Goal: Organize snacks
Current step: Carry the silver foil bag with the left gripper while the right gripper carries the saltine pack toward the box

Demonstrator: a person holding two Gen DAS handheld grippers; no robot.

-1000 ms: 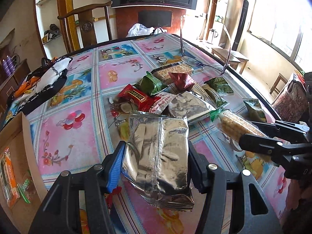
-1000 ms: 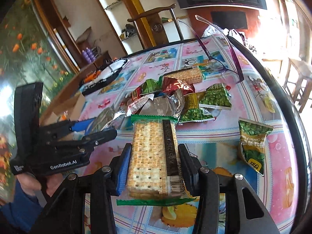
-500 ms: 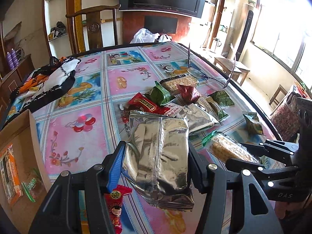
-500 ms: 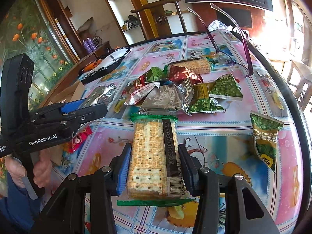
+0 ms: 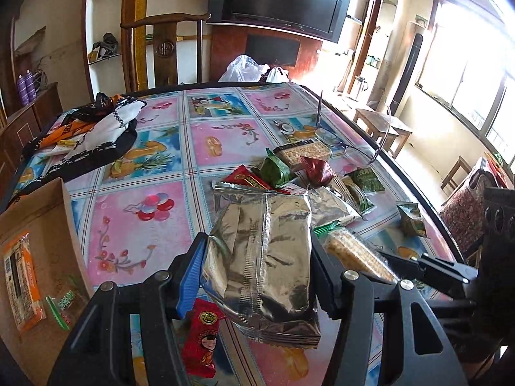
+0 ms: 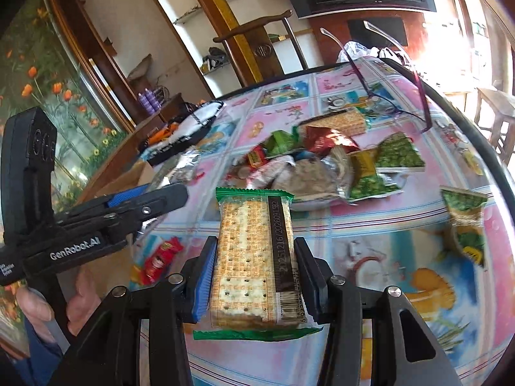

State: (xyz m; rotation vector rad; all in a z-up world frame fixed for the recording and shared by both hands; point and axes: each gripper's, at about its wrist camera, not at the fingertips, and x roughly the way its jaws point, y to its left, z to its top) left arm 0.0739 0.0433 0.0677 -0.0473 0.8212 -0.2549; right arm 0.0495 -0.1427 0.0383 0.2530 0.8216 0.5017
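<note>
Above the table point(image 5: 135, 234), I am holding a snack in each claw. My left claw point(image 5: 257, 257) is clamping a silver foil pack point(image 5: 260, 247) by its sides, the blue pad pressing one edge and the black pad the other, with the pack hanging clear of the cloth. My right claw point(image 6: 252, 276) is gripping a cracker pack point(image 6: 251, 257) the same way, its green sealed ends sticking out above and below the pads.

The two claws are sitting close together: from my left camera the cracker pack point(image 5: 357, 254) is showing just right of the foil pack, and from my right camera the left claw point(image 6: 151, 196) is reaching in from the left, with a hand point(image 6: 48, 305) wrapped around its handle.

A cardboard box point(image 5: 42, 225) is standing at the left edge of the table, and an orange pack point(image 5: 22, 280) and a green-lettered one are lying inside it. A small red pack point(image 5: 202, 334) is lying on the cloth just below my left claw.

Further out, the pile of loose snacks point(image 6: 309, 164) is resting mid-table: green pea bags, a dark red bag, another cracker pack and foil wrappers, overlapping. One green bag point(image 6: 466, 222) is lying apart, near the right rim. Glasses point(image 6: 386, 103) are resting beyond the pile, arms pointing up, and a black-and-white bag point(image 5: 93, 135) is lying at the far left.
</note>
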